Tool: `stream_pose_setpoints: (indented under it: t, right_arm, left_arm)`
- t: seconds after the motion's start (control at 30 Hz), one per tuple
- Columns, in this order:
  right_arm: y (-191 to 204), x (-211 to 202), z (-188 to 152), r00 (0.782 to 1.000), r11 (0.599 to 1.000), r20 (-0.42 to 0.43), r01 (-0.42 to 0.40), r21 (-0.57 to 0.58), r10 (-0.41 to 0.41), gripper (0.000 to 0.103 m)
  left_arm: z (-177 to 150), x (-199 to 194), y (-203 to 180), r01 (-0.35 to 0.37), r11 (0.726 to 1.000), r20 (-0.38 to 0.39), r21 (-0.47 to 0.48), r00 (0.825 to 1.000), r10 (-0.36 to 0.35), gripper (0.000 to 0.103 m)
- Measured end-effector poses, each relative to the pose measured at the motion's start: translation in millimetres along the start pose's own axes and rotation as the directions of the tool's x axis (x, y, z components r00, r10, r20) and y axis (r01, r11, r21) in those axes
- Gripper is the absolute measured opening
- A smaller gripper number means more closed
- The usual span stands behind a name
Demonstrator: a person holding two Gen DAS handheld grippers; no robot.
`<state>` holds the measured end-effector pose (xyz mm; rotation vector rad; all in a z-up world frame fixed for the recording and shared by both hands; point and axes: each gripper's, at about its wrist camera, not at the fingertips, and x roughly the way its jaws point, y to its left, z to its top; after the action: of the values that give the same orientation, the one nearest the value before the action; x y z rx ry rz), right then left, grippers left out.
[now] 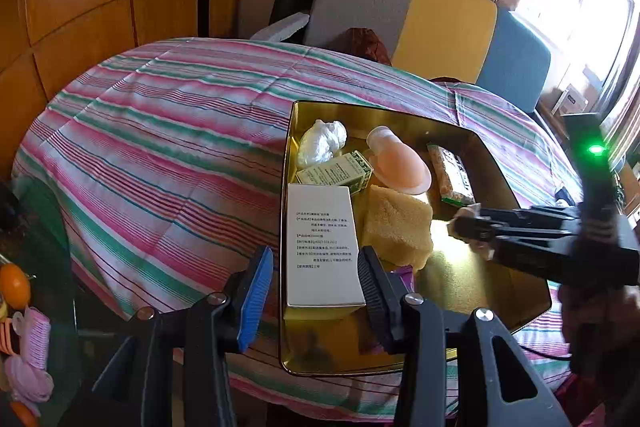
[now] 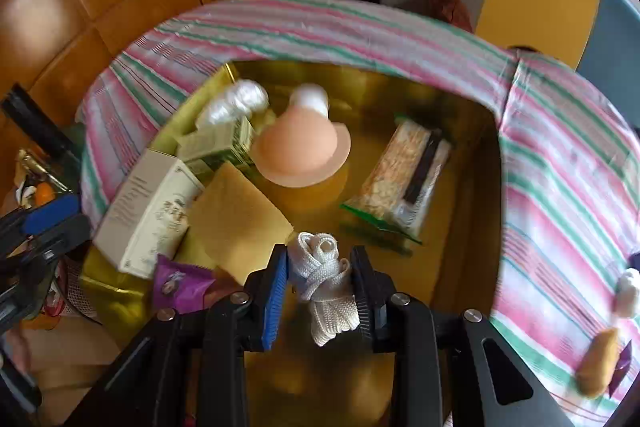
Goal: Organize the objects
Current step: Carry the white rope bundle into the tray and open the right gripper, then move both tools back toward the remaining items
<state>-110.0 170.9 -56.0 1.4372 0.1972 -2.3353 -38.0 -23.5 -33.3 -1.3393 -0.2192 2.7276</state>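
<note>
Right gripper [image 2: 320, 291], nearest the lens: both pads closed onto a bundle of white cord [image 2: 326, 279], held above the near part of the gold tray [image 2: 464, 227]. Whether the cord touches the tray floor cannot be told.

Left gripper [image 1: 316, 279]: jaws spread wide, nothing between them in contact; it hangs over the tray's near left corner, and the tall white box [image 1: 322, 243] shows through the gap.

Tray sits on a striped pink-green cloth [image 1: 160, 131]. Contents counted from both views:
- 1 tall white box, lying flat along the left wall
- 1 small green box [image 1: 336, 173], just behind the white box
- 1 crumpled white wad [image 1: 322, 143], back left corner
- 1 peach dome-shaped item with white cap [image 2: 300, 151], centre back
- 1 yellow sponge [image 2: 240, 223], touching the white box
- 1 clear snack packet [image 2: 404, 179], right side, apart from the rest
- 1 purple wrapper [image 2: 180, 283], near edge, mostly hidden under the sponge and gripper in the left view

Outside the tray, on the cloth at right: 1 white lump [image 2: 628, 291] and 1 tan piece [image 2: 598, 363], both blurred and cut by the frame edge; identity unclear. Printing on the boxes unreadable.
</note>
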Motion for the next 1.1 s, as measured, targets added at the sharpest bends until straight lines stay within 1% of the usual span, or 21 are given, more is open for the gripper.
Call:
stream_pose_setpoints:
  t: [0.13, 0.23, 0.3, 0.4, 0.5, 0.57, 0.63, 0.7, 0.8, 1.0, 1.1]
  right_arm:
    - [1, 15, 5, 1.000, 1.000, -0.018, 0.007, 0.021, -0.007, 0.032]
    - [1, 21, 7, 1.000, 1.000, -0.019, -0.002, 0.025, 0.002, 0.035]
    - [0, 27, 8, 1.000, 0.999, -0.025, 0.003, 0.033, -0.002, 0.035]
    - [-3, 28, 7, 1.000, 0.999, -0.018, -0.008, 0.052, 0.009, 0.037]
    - [-2, 20, 7, 1.000, 0.998, 0.014, -0.012, 0.056, 0.011, 0.042]
    - [-6, 6, 4, 0.998, 0.998, 0.053, -0.020, 0.066, 0.017, 0.050]
    - [-10, -9, 0, 0.996, 0.997, 0.092, -0.024, 0.078, 0.017, 0.054]
    - [-16, -27, -6, 0.991, 0.996, 0.134, -0.032, 0.088, 0.020, 0.056]
    - [-30, -52, -17, 0.983, 0.993, 0.183, -0.029, 0.114, 0.008, 0.060]
    - [-67, -92, -37, 0.970, 0.981, 0.235, 0.012, 0.195, -0.059, 0.066]
    - [-93, -110, -53, 0.964, 0.968, 0.243, 0.051, 0.247, -0.112, 0.067]
  left_arm:
    - [-2, 3, 3, 0.000, 1.000, -0.006, -0.011, 1.000, 0.000, 0.044]
    - [-2, 3, 3, -0.004, 1.000, -0.007, -0.014, 1.000, 0.004, 0.044]
    - [-2, 3, 3, -0.006, 1.000, -0.006, -0.013, 1.000, 0.006, 0.044]
    - [-2, 2, 0, -0.014, 1.000, 0.000, -0.001, 1.000, 0.014, 0.044]
    - [-3, -1, -4, -0.025, 1.000, 0.015, 0.017, 1.000, 0.025, 0.044]
    - [-2, -4, -5, -0.027, 0.999, 0.022, 0.022, 0.999, 0.026, 0.044]
    - [-2, -6, -7, -0.041, 0.999, 0.036, 0.036, 0.999, 0.040, 0.044]
    - [-2, -9, -11, -0.049, 0.997, 0.050, 0.052, 0.998, 0.047, 0.044]
    - [-2, -12, -16, -0.043, 0.997, 0.057, 0.068, 0.998, 0.039, 0.044]
    - [-4, -14, -24, -0.032, 0.996, 0.050, 0.088, 0.998, 0.028, 0.044]
    - [-4, -15, -31, -0.033, 0.994, 0.054, 0.103, 0.998, 0.027, 0.044]
